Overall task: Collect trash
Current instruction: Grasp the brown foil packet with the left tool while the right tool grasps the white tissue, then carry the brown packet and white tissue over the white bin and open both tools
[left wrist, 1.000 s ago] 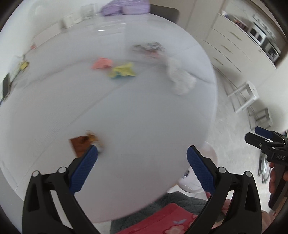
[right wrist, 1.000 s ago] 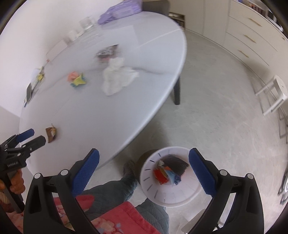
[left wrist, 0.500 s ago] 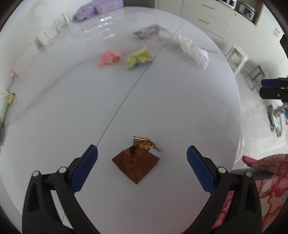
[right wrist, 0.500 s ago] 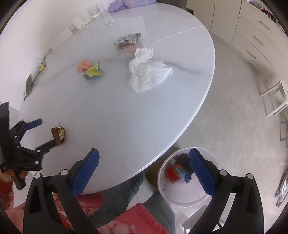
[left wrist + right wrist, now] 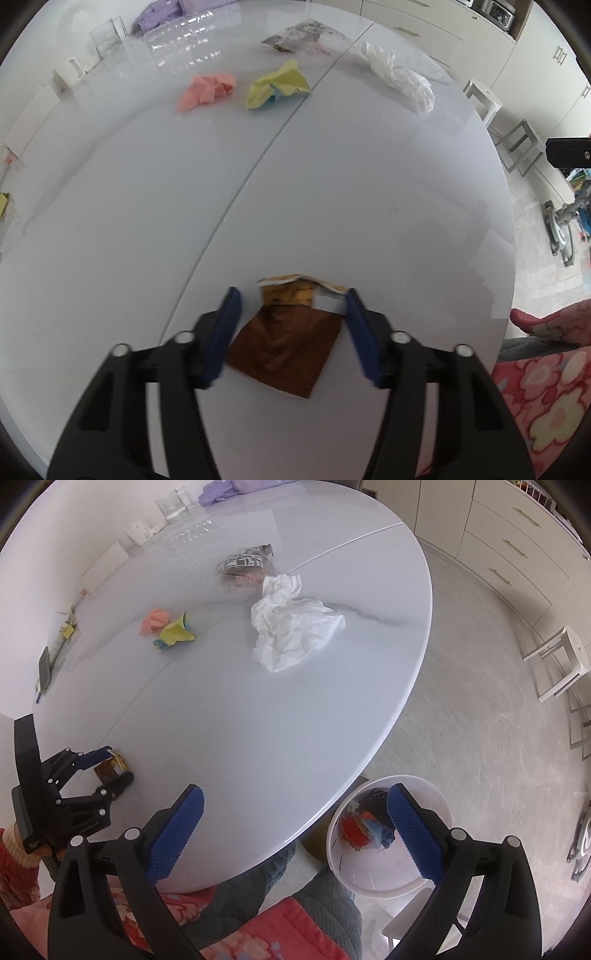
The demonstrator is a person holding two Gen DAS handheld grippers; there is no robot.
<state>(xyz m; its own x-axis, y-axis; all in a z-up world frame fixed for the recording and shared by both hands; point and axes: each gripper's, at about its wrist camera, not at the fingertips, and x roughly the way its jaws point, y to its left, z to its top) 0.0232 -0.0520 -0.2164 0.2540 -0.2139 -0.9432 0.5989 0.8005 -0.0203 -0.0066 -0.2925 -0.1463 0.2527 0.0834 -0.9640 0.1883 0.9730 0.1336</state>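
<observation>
Left gripper (image 5: 291,295) down at the near part of the white table (image 5: 369,184), jaws apart and straddling the brown wrapper (image 5: 284,343); blue pads stand on either side of its torn yellow-and-white top edge, the right pad at or touching the white corner, the left pad a little clear. Not yet clamped

Wrapper lies flat on the glossy surface, creased, thin foil or paper by the look. Judged very light, limp, not fragile. Being flat, it may slide or stay pressed to the table as the pads close. Best hold looks to be the raised, crumpled torn end, where the material lifts off the surface

Right gripper (image 5: 295,805) held off the table edge, jaws wide apart and empty, above the white bin (image 5: 369,882) on the floor, which already holds coloured scraps

Other trash farther out on the table: pink paper ball (image 5: 207,88), yellow paper ball (image 5: 277,85), white crumpled tissue (image 5: 291,624), printed plastic bag (image 5: 243,563)
</observation>
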